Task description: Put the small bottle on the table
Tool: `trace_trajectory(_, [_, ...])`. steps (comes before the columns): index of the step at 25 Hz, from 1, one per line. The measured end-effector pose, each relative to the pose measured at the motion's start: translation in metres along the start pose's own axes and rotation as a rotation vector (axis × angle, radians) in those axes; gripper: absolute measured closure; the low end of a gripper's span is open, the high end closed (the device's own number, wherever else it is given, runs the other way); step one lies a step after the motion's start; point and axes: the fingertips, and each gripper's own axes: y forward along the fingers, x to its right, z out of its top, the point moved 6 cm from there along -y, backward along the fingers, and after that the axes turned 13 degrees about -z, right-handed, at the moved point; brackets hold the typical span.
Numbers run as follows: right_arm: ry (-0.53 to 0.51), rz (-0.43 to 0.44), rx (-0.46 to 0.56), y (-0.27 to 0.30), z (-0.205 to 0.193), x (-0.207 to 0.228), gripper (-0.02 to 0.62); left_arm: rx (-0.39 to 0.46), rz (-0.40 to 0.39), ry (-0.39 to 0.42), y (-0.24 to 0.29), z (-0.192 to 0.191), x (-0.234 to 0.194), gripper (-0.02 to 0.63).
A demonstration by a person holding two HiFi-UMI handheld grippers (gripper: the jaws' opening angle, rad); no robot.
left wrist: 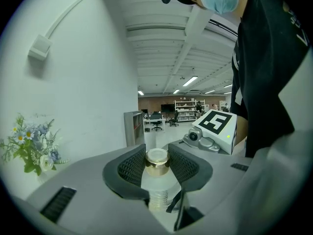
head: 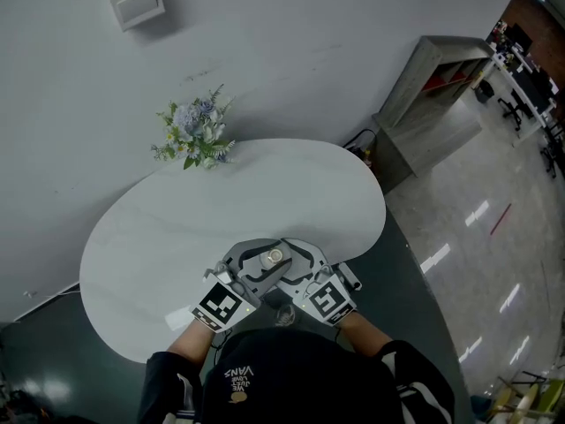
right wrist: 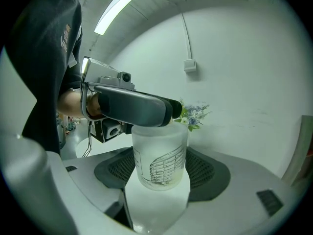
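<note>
White table (head: 177, 228) below; left fingers (left wrist: 128, 168) pinch cap (left wrist: 157, 161), right fingers (right wrist: 201, 173) seemingly clamp small bottle (right wrist: 160, 163).

Small bottle (head: 274, 256) over table (head: 168, 232) near edge, between both grippers: left gripper (left wrist: 157, 164) on its cap, right gripper (right wrist: 161, 173) around its body. Flowers (head: 196, 136) at table's far edge by wall (head: 309, 42); shelf unit (head: 433, 95) far right.
</note>
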Motion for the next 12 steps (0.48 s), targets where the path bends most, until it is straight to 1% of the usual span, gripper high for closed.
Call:
trace_trajectory(5, [-0.008, -0.021, -0.008, 0.041, -0.002, 0.022, 0.313, -0.008, -0.013, 0.022, 0.002, -0.011, -0.044, 0.448])
trace_trajectory(12, [-0.007, -0.021, -0.034, 0.106, -0.018, 0.052, 0.313, -0.012, -0.012, 0.010, 0.005, -0.044, -0.111, 0.448])
